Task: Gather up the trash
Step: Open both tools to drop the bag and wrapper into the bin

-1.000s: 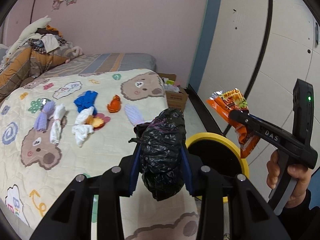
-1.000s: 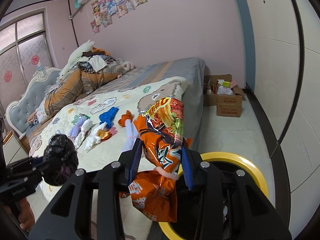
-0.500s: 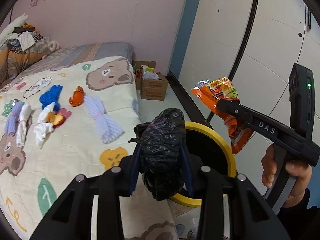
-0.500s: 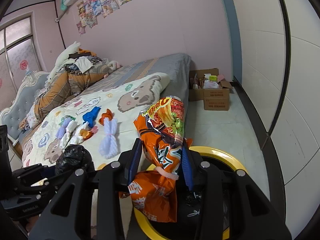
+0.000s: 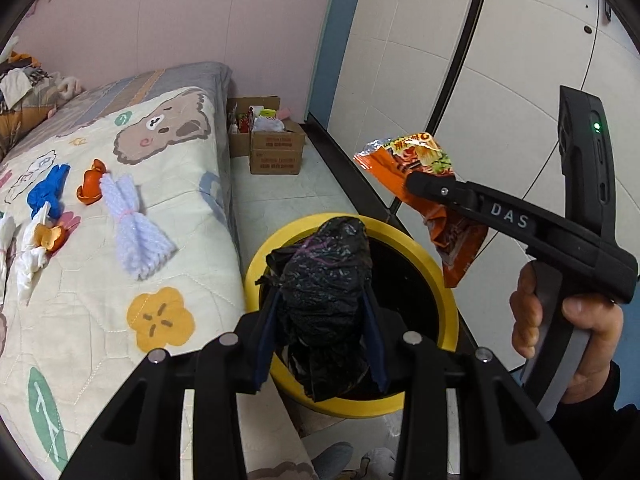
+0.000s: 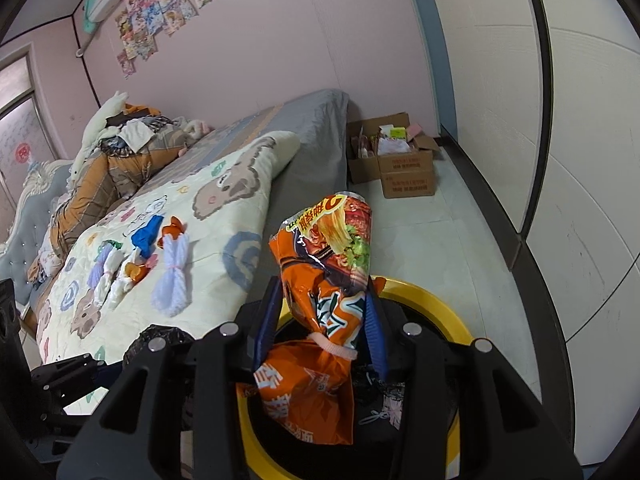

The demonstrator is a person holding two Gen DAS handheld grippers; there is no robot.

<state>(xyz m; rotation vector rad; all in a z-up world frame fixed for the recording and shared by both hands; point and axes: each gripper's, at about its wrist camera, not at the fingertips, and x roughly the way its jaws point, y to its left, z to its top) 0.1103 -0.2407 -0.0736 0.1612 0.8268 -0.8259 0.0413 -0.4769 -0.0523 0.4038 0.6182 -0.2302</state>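
Observation:
My left gripper [image 5: 322, 312] is shut on a crumpled black plastic bag [image 5: 326, 280] and holds it over the near rim of the yellow-rimmed trash bin [image 5: 450, 300]. My right gripper [image 6: 322, 308] is shut on an orange noodle wrapper [image 6: 328, 268] and holds it above the same bin [image 6: 440, 312]. In the left wrist view the right gripper [image 5: 416, 184] and the wrapper [image 5: 420, 160] hang over the bin's far right side. The black bag [image 6: 160, 338] shows at lower left in the right wrist view.
The bed [image 5: 100, 280] with a bear quilt lies to the left, with blue cloth [image 5: 46, 192], orange scrap [image 5: 92, 186], lavender yarn [image 5: 136, 228] and white tissue [image 5: 32, 256] on it. Cardboard boxes [image 5: 272, 148] stand on the floor behind. White wardrobe panels [image 5: 500, 60] are on the right.
Both grippers have moved from the bed side towards the bin. The black bag and the wrapper now hang over the bin opening. Both stay shut on their loads.

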